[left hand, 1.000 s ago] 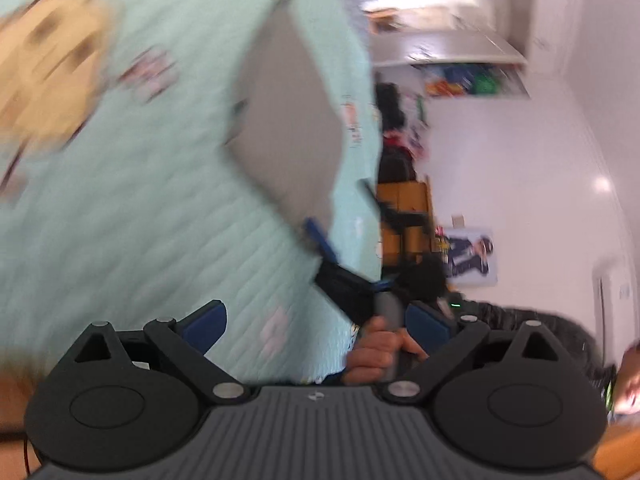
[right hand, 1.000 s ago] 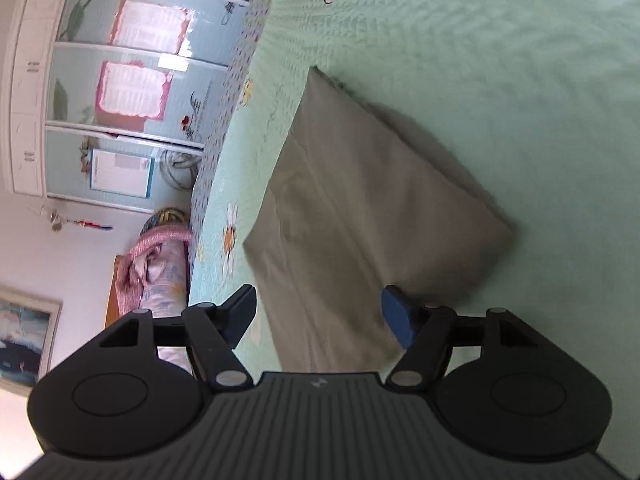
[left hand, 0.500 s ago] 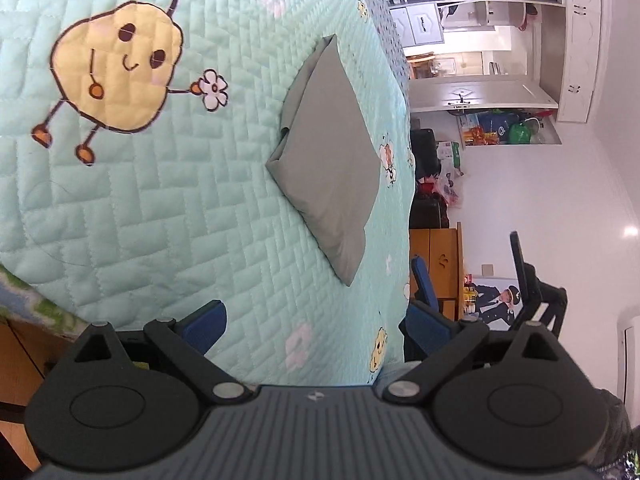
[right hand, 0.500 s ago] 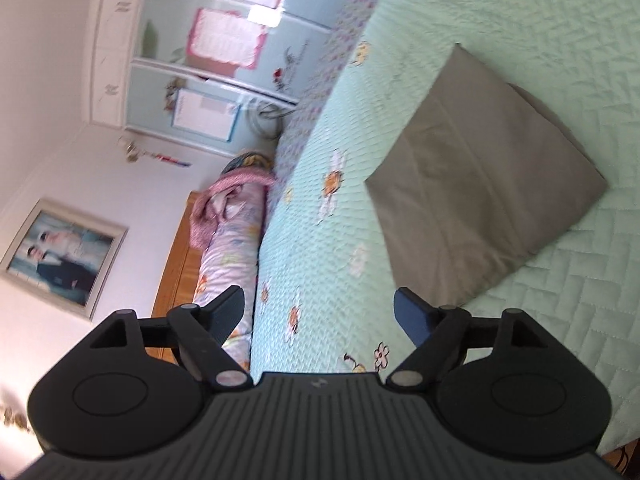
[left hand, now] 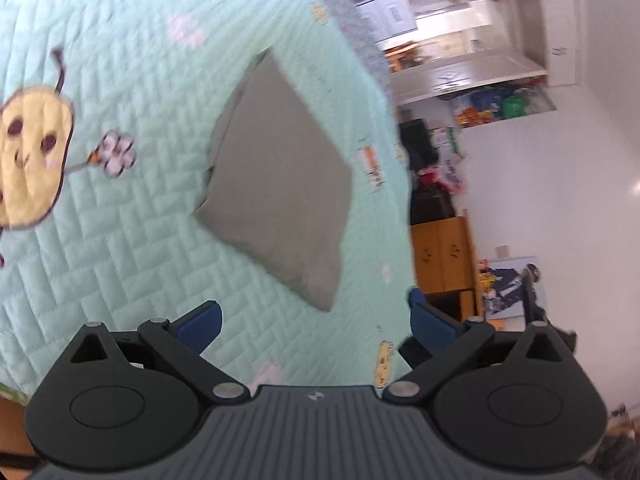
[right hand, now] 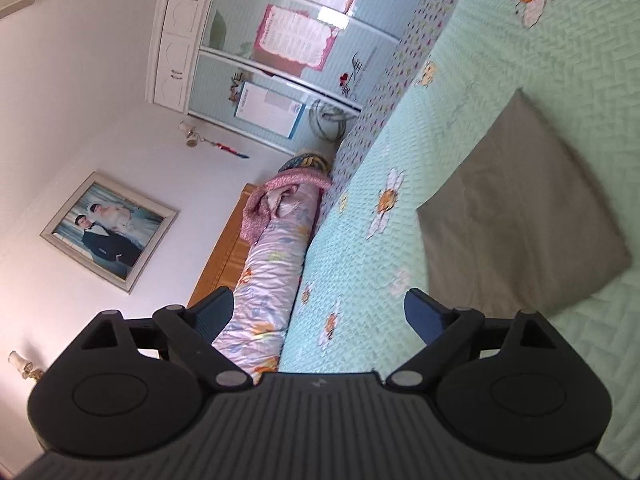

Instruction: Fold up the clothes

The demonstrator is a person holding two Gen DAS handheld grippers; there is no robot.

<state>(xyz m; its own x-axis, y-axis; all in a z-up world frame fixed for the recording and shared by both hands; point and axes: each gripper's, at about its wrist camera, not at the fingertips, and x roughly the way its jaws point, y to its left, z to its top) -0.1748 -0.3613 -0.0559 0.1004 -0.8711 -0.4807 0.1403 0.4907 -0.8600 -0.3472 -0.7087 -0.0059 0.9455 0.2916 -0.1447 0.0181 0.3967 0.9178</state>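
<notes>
The left claw (left hand: 314, 318), black with blue pads, has its two fingers wide apart. It holds nothing and touches nothing. The right claw (right hand: 318, 312) looks the same. Its fingers have just been opening and now stand wide apart, with nothing between them.

Each claw has a small mark on its grey ribbed body, too small to read. Red letters on the pale blue sliding cupboard doors (right hand: 280, 52) look like "LOVE".

The folded grey-brown cloth (left hand: 280, 184) lies flat on the mint green quilted bed cover (left hand: 120, 260). It is just past the left claw's tips. From the right claw it sits ahead and off to the right side (right hand: 524, 216), not touching.
</notes>
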